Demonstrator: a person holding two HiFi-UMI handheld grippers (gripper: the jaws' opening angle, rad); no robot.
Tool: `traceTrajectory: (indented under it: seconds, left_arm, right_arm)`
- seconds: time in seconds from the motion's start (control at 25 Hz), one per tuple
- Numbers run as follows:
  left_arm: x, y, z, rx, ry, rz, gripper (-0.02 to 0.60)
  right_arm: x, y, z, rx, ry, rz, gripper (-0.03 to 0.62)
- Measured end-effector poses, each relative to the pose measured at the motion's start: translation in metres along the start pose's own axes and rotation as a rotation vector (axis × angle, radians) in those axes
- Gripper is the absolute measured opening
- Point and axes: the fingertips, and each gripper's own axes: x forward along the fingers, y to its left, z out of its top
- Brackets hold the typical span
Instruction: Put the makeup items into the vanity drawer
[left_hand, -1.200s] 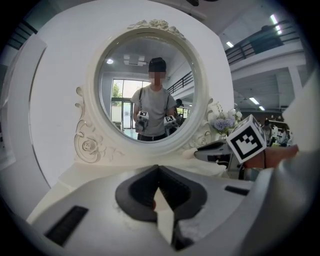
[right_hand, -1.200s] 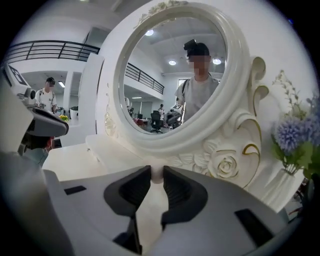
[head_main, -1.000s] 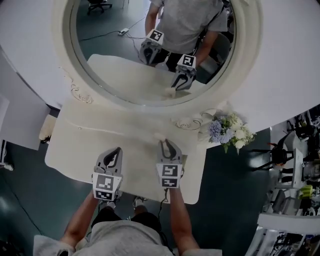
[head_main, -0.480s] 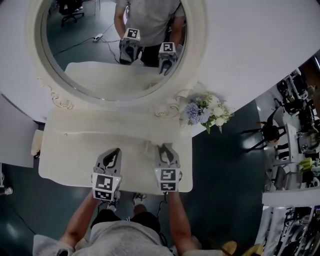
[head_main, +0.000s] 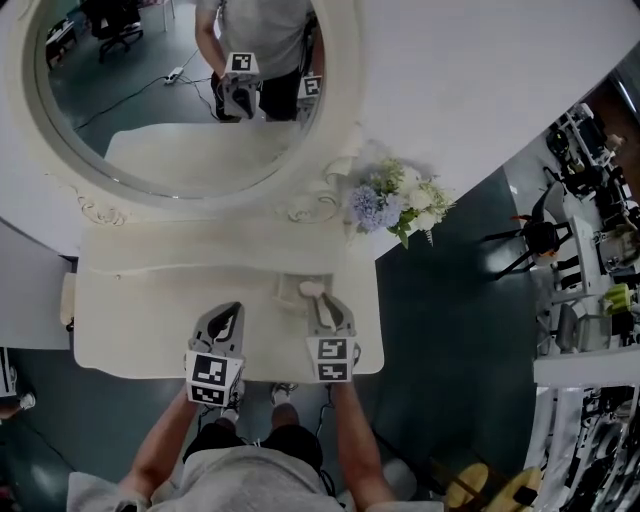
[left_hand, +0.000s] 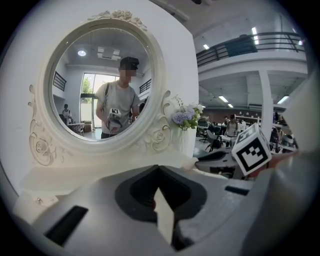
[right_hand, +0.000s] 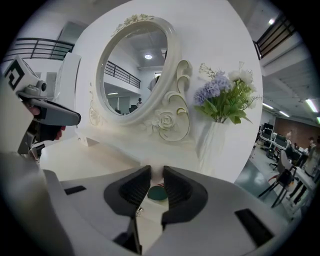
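Observation:
The white vanity table (head_main: 150, 300) fills the middle of the head view, and no open drawer shows on it. My right gripper (head_main: 318, 302) hovers over the table's near right part, shut on a pale cream makeup item (head_main: 311, 289) that pokes out ahead of the jaws. In the right gripper view the right gripper (right_hand: 152, 172) has its pads pressed on that makeup item (right_hand: 159, 193), whose rear end is dark green. My left gripper (head_main: 227, 310) sits to its left over the front edge. In its own view the left gripper (left_hand: 159, 169) is shut and holds nothing.
An oval mirror (head_main: 60, 170) in an ornate white frame stands at the table's back and reflects the person and both grippers. A vase of blue and white flowers (head_main: 400, 205) stands at the back right corner. Dark floor, chairs and racks (head_main: 590, 290) lie beyond the right edge.
Both grippers have shifted rightward along the table and slightly back toward its front edge. The head view has swung, so mirror and flowers sit further left. The right gripper still grips the cream item.

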Motion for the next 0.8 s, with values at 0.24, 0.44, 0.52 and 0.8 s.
traceTrajectory:
  seconds: [0.24,0.44,0.52,0.8]
  left_arm:
    - [0.006,0.002,-0.016,-0.009,0.034,0.006,0.002]
    - [0.006,0.004,-0.027,-0.002,0.056,0.019,0.002]
    - [0.005,0.004,-0.026,-0.005,0.060,0.020,0.002]
    - [-0.001,0.005,-0.022,-0.003,0.048,0.017,0.002]
  right_arm:
    - [0.017,-0.002,-0.030,0.031,0.044,0.002,0.092]
    - [0.023,-0.003,-0.040,0.046,0.064,0.009,0.094]
    - [0.023,-0.004,-0.040,0.049,0.064,0.008,0.094]
    - [0.023,0.001,-0.042,0.096,0.073,0.030,0.163]
